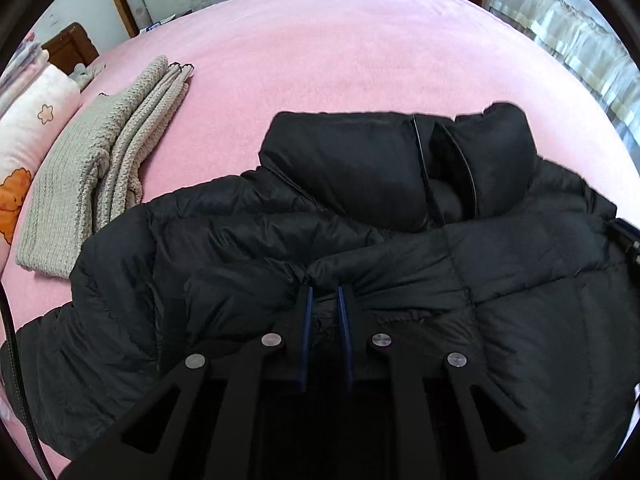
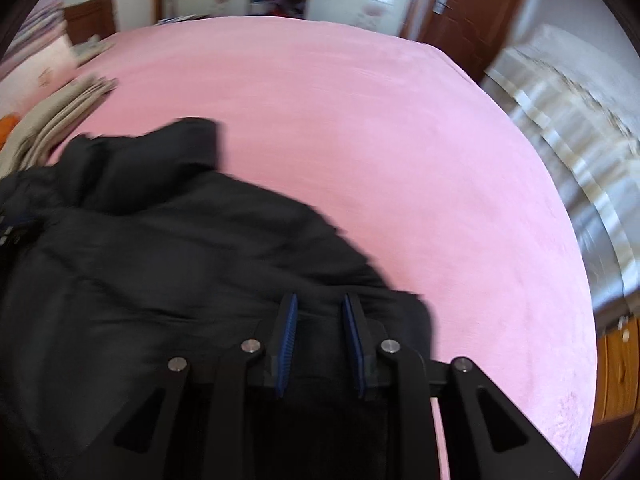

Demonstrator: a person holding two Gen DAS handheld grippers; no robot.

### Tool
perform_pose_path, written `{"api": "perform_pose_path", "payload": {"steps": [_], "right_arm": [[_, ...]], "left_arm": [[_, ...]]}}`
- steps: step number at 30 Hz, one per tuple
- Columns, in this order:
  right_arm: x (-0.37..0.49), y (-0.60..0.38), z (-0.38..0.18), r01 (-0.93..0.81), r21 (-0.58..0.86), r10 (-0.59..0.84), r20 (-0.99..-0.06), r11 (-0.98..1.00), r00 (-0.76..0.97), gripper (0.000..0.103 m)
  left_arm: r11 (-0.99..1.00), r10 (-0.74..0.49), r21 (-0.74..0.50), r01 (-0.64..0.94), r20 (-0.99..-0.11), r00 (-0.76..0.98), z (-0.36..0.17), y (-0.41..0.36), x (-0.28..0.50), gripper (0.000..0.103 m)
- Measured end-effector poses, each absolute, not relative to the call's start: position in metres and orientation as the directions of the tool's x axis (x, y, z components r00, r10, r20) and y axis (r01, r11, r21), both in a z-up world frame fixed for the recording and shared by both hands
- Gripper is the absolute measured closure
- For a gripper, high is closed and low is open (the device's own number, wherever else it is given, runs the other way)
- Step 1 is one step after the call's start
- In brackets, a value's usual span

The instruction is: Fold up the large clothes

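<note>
A black puffer jacket (image 1: 360, 208) lies on the pink bed (image 1: 340, 48), its collar and open zip toward the far side. My left gripper (image 1: 324, 292) is shut on a fold of the jacket near its middle, blue pads pinching the fabric. In the blurred right wrist view the jacket (image 2: 160, 260) fills the lower left. My right gripper (image 2: 319, 300) sits at the jacket's right edge with black fabric between its blue pads, the jaws a little apart.
A folded beige knit garment (image 1: 100, 160) lies on the bed to the left, also showing in the right wrist view (image 2: 60, 108). Pillows (image 1: 28, 128) lie at the far left. A wardrobe and a brown door (image 2: 472, 8) stand behind the bed; a quilted cover (image 2: 560, 112) is at the right.
</note>
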State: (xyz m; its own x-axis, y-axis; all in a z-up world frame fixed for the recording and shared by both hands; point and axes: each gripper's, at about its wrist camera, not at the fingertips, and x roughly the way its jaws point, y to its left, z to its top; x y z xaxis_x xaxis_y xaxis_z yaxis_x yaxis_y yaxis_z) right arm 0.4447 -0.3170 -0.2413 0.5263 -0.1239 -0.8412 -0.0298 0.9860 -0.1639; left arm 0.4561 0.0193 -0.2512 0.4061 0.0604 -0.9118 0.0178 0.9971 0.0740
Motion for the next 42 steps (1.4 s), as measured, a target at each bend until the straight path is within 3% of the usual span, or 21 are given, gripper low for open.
{"api": "perform_pose_path", "payload": {"steps": [8, 14, 16, 23, 38, 40, 42], "right_arm": [[0.436, -0.345, -0.262, 0.027, -0.164, -0.156, -0.852, 0.986, 0.499, 0.081], [0.43, -0.343, -0.248, 0.062, -0.16, -0.169, -0.845, 0.985, 0.507, 0.081], [0.424, -0.344, -0.235, 0.072, -0.135, -0.152, -0.837, 0.988, 0.525, 0.081], [0.387, -0.328, -0.185, 0.026, -0.059, -0.063, -0.792, 0.998, 0.608, 0.081], [0.264, -0.263, -0.1, -0.128, 0.106, 0.165, -0.717, 0.986, 0.677, 0.078], [0.247, -0.254, -0.093, -0.139, 0.131, 0.191, -0.712, 0.982, 0.675, 0.078], [0.231, -0.243, -0.086, -0.143, 0.135, 0.196, -0.71, 0.98, 0.676, 0.078]], "left_arm": [[0.998, 0.049, 0.061, 0.015, -0.906, 0.421, -0.26, 0.019, 0.453, 0.091], [0.998, 0.054, 0.066, 0.011, -0.896, 0.441, -0.243, 0.023, 0.444, 0.09], [0.997, 0.062, 0.081, 0.02, -0.884, 0.463, -0.232, 0.02, 0.436, 0.086], [0.997, 0.039, 0.066, 0.03, -0.84, 0.541, -0.189, 0.015, 0.404, 0.053], [0.986, -0.158, -0.092, 0.141, -0.791, 0.592, -0.091, -0.016, 0.273, 0.051], [0.984, -0.176, -0.115, 0.139, -0.777, 0.604, -0.076, -0.013, 0.248, 0.045], [0.983, -0.185, -0.133, 0.129, -0.767, 0.614, -0.063, -0.007, 0.229, 0.032]]}}
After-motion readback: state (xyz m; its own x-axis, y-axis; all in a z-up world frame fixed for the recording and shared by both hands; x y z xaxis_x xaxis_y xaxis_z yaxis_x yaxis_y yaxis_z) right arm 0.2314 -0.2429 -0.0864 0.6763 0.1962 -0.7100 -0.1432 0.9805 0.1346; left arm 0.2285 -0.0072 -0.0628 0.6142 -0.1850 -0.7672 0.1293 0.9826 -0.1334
